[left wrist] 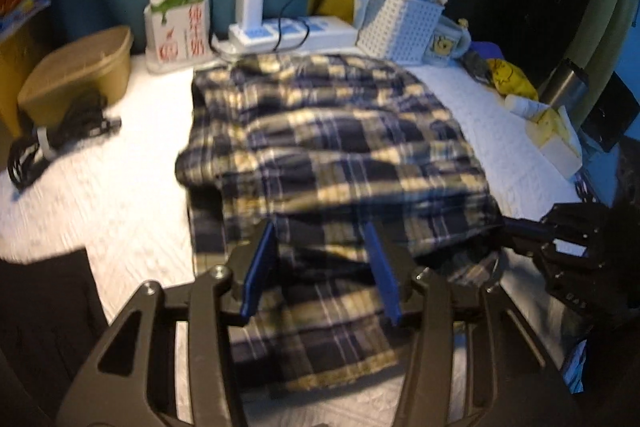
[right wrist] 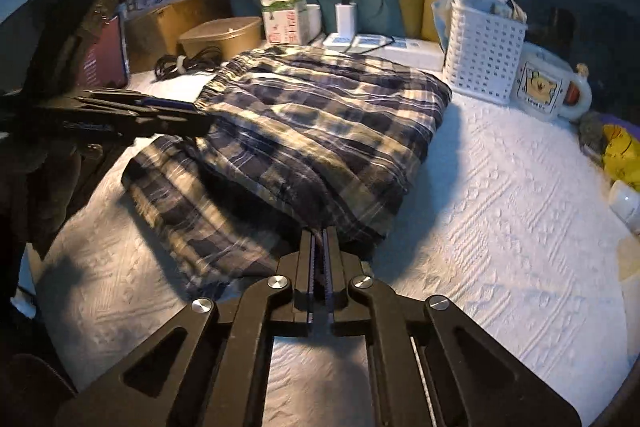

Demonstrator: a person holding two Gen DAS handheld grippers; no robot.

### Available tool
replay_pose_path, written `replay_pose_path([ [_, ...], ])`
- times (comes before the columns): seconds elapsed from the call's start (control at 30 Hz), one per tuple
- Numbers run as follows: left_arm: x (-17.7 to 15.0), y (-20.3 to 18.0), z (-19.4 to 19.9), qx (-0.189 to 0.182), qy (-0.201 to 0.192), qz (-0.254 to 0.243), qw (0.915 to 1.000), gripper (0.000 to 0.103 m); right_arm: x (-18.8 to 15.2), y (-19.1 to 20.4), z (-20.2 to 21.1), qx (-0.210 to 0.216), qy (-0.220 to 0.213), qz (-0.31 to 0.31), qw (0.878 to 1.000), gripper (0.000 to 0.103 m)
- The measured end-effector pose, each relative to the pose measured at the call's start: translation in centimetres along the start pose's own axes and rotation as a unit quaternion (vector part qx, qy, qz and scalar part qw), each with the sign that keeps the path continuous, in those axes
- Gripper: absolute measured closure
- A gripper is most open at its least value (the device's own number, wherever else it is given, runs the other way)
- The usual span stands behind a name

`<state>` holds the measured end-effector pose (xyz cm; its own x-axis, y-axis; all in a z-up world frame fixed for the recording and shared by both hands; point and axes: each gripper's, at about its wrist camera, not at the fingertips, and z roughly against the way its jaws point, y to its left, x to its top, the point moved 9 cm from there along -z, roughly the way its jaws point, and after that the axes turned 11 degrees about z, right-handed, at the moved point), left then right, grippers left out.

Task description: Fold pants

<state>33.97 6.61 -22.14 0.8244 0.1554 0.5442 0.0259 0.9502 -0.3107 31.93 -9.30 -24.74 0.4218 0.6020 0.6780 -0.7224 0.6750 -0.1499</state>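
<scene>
The navy and cream plaid pants (left wrist: 328, 147) lie folded over on the white quilted table cover (left wrist: 120, 195); they also show in the right wrist view (right wrist: 312, 131). My left gripper (left wrist: 320, 239) is open, its blue pads either side of the near fold, just above the fabric. In the right wrist view it (right wrist: 192, 115) reaches in from the left by the waistband. My right gripper (right wrist: 319, 239) is shut on the near edge of the upper pants layer. In the left wrist view it (left wrist: 516, 227) comes in from the right at the fold's edge.
Along the back stand a tan lidded box (left wrist: 80, 75), a black cable bundle (left wrist: 56, 135), a milk carton (left wrist: 180, 23), a power strip with charger (left wrist: 288, 31), a white basket (left wrist: 400, 27) and a mug (right wrist: 548, 87). Yellow items (left wrist: 512, 79) lie at the right edge.
</scene>
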Motion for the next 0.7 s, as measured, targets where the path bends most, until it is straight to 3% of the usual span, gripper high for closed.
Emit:
replay_pose_path([
  [0.33, -2.1, 2.2, 0.3, 0.008, 0.013, 0.020, 0.9997, 0.054, -1.9, 2.6, -0.1, 0.017, 0.031, 0.001, 0.999, 0.098],
  [0.47, -1.2, 3.0, 2.3, 0.014, -0.012, 0.027, 0.9995, 0.054, -0.7, 1.2, 2.0, 0.016, 0.001, -0.013, 1.000, 0.098],
  [0.5, -0.6, 3.0, 2.8, 0.010, -0.022, 0.027, 0.9993, 0.054, -0.1, 0.6, 2.4, 0.008, -0.005, -0.013, 1.000, 0.094],
  [0.6, 1.1, 2.6, 3.4, 0.005, -0.045, 0.022, 0.9987, 0.054, 1.7, -1.2, 2.8, -0.010, -0.027, -0.018, 0.999, 0.061],
  [0.7, 3.1, 2.2, 2.4, 0.010, -0.053, 0.008, 0.9985, 0.054, 3.4, -2.3, 1.7, -0.017, -0.036, -0.021, 0.999, 0.058],
])
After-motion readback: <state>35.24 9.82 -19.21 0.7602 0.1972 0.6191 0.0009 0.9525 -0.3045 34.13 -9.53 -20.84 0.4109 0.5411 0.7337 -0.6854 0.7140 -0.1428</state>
